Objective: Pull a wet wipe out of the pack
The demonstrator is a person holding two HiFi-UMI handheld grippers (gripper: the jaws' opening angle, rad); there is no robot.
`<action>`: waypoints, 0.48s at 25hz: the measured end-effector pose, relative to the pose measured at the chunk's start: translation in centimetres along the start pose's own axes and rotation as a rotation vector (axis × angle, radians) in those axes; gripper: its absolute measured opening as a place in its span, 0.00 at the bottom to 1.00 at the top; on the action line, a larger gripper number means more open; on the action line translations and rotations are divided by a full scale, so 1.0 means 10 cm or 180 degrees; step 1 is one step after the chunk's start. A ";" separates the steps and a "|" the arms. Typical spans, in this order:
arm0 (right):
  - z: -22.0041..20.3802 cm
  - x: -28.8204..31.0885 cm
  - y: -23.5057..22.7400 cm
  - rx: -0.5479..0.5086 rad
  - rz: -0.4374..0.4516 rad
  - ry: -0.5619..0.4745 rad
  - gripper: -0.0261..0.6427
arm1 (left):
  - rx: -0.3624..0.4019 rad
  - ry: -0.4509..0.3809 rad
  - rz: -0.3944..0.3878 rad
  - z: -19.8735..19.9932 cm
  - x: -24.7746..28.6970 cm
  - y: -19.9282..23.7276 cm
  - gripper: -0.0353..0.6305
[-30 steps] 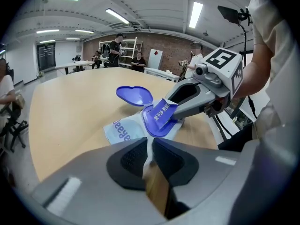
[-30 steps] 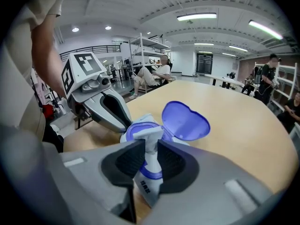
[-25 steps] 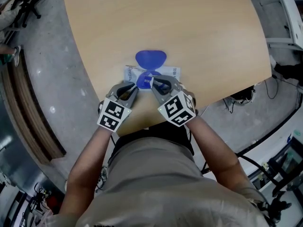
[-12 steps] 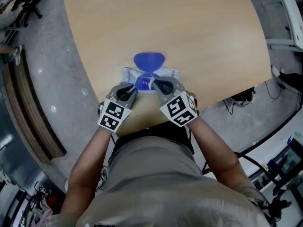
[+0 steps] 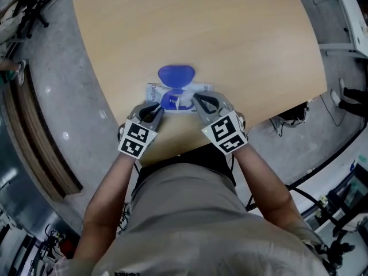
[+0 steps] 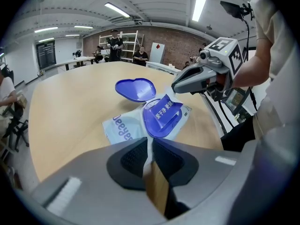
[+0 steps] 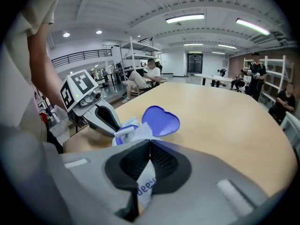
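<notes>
Head view: a wet-wipe pack (image 5: 154, 89) lies near the front edge of the counter (image 5: 230, 39), close before the person, with one set of tongs at each side of its opening.
Lid: the blue heart-shaped lid (image 5: 176, 73) is flipped back flat on the counter beyond the pack, which leaves the opening free to reach.
Left tongs: the left tongs (image 5: 155, 111) are closed on a thin white edge at the pack's near-left end. I take this as an anchor, so that the light pack does not rise with whatever is drawn out.
Right tongs: the right tongs (image 5: 196, 99) come over the pack from the near right and are closed on a white sheet (image 7: 146, 186). The right gripper view shows blue letters on it like the wrapper's print, so it looks more like pack film than a bare wipe, though I cannot be sure.
Pack's pose: in the left gripper view the blue oval frame (image 6: 161, 116) round the opening tips up toward the right tongs, which fits an upward pull on that side.
Wipe: a small white tuft (image 5: 183, 100) shows at the opening just before the right tongs' tips. No whole wipe is out, so the task seems near its start.
Risk: if the right tongs hold film, a pull lifts the pack instead of freeing a wipe.
</notes>
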State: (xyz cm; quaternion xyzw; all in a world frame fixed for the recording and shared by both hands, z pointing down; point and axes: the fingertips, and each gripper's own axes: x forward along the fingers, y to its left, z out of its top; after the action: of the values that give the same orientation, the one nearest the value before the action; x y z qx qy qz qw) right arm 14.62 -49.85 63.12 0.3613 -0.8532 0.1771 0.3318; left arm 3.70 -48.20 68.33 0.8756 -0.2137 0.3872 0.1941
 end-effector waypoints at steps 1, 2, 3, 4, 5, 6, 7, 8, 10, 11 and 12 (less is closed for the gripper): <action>0.00 -0.02 -0.03 0.0013 -0.0020 -0.0015 0.04 | 0.0003 0.0003 0.0001 0.01 0.01 0.00 0.12; -0.01 -0.04 -0.06 0.0029 -0.0040 -0.0030 0.04 | 0.0007 0.0005 0.0002 0.01 0.03 0.01 0.12; -0.01 -0.06 -0.09 0.0045 -0.0064 -0.0044 0.04 | 0.0012 0.0007 0.0001 0.02 0.05 0.01 0.12; -0.01 -0.09 -0.13 0.0064 -0.0091 -0.0062 0.04 | 0.0018 0.0009 0.0000 0.03 0.07 0.01 0.12; -0.01 -0.11 -0.17 0.0082 -0.0124 -0.0080 0.04 | 0.0023 0.0011 -0.0001 0.04 0.09 0.01 0.12; -0.02 -0.14 -0.21 0.0099 -0.0161 -0.0092 0.04 | 0.0027 0.0013 -0.0003 0.05 0.11 0.01 0.12; -0.03 -0.18 -0.26 0.0115 -0.0200 -0.0101 0.04 | 0.0029 0.0013 -0.0003 0.05 0.13 0.00 0.12; -0.04 -0.21 -0.31 0.0130 -0.0235 -0.0106 0.04 | 0.0029 0.0012 -0.0002 0.05 0.15 0.00 0.12; -0.06 -0.28 -0.39 0.0138 -0.0292 -0.0109 0.04 | 0.0028 0.0013 0.0003 0.06 0.17 -0.01 0.12; -0.06 -0.31 -0.43 0.0135 -0.0318 -0.0110 0.04 | 0.0028 0.0016 0.0005 0.07 0.18 -0.01 0.12; -0.07 -0.35 -0.46 0.0131 -0.0345 -0.0113 0.04 | 0.0029 0.0021 0.0005 0.07 0.19 -0.01 0.12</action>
State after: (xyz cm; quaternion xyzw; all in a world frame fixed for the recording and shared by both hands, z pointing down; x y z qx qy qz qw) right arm 20.09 -50.83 61.47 0.4168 -0.8344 0.1699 0.3182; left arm 5.32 -48.85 69.29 0.8751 -0.2120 0.3912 0.1904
